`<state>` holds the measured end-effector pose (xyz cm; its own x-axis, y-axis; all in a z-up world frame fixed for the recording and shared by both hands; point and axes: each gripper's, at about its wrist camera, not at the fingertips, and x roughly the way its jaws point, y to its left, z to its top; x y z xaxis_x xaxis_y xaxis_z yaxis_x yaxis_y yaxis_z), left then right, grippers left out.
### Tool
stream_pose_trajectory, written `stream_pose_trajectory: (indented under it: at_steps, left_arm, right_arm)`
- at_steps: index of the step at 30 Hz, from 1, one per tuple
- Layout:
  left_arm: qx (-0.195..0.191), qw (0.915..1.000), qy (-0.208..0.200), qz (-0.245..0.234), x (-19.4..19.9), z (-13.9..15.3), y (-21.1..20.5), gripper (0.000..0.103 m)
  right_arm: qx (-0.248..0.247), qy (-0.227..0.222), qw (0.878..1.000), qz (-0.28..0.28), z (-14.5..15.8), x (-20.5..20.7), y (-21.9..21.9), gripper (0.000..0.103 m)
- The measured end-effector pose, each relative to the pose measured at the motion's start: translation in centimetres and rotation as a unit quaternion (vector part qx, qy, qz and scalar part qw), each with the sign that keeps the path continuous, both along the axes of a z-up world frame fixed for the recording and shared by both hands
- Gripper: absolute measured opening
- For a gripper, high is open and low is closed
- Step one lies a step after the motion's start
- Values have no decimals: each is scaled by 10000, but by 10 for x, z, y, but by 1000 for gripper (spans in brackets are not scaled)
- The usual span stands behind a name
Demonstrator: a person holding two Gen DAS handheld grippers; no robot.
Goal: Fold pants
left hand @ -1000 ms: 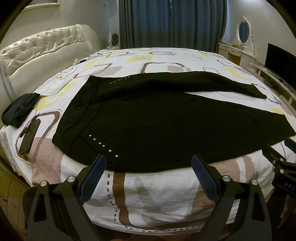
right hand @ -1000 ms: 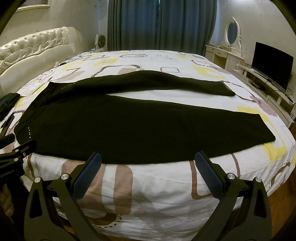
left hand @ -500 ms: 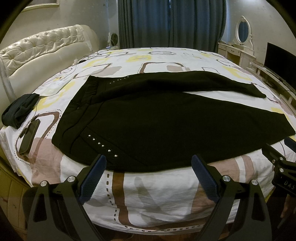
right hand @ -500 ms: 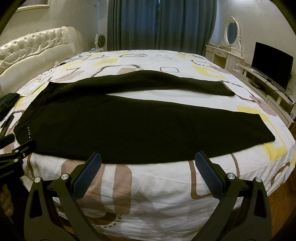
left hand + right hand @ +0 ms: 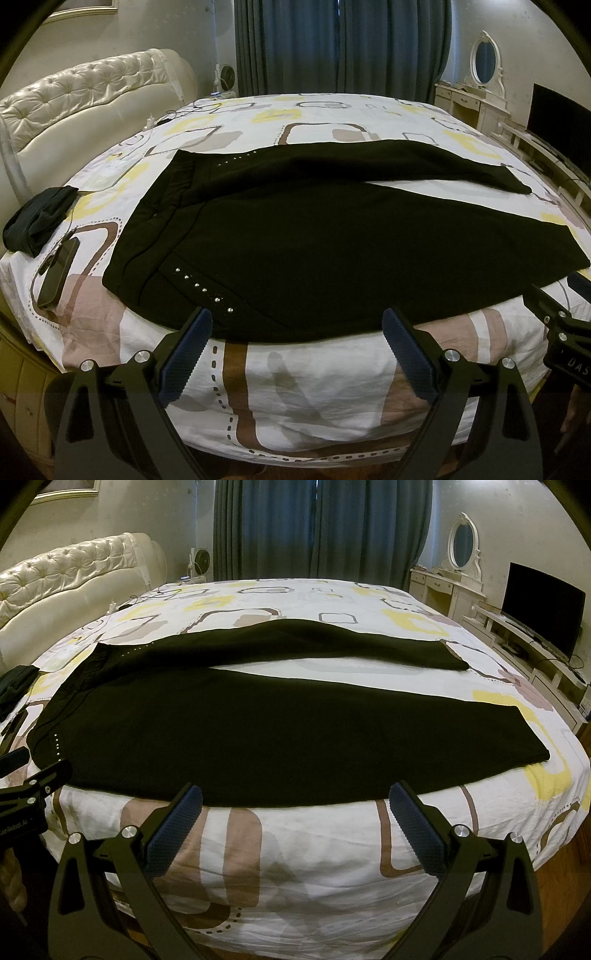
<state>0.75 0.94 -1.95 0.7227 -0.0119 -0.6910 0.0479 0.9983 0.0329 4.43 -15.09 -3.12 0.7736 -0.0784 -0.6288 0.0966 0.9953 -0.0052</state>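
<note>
Left view alone shows phone [image 5: 57,275] at 9 o'clock of pants [image 5: 314,240]. Left gripper [image 5: 297,325], right gripper [image 5: 295,799] released, empty.

Black pants [image 5: 332,251] lie spread before gaping left tongs [image 5: 297,325]

Bed [image 5: 303,384], patterned sheet. Black pants [image 5: 332,251] spread flat across it, legs apart. Near left edge: dark folded cloth [image 5: 37,221], phone [image 5: 59,273] just beside.
</note>
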Motion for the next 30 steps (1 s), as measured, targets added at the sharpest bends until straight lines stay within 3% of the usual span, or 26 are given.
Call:
stream_pose_trajectory:
  at_steps: [24, 30]
  left_arm:
    - [34, 10000, 47, -66, -2, -3, -4, 93]
    - [98, 9999, 5, -139, -4, -3, -7, 93]
  right_arm:
    - [5, 23, 10000, -2, 0, 1, -1, 101]
    - [25, 45, 10000, -25, -13, -2, -9, 101]
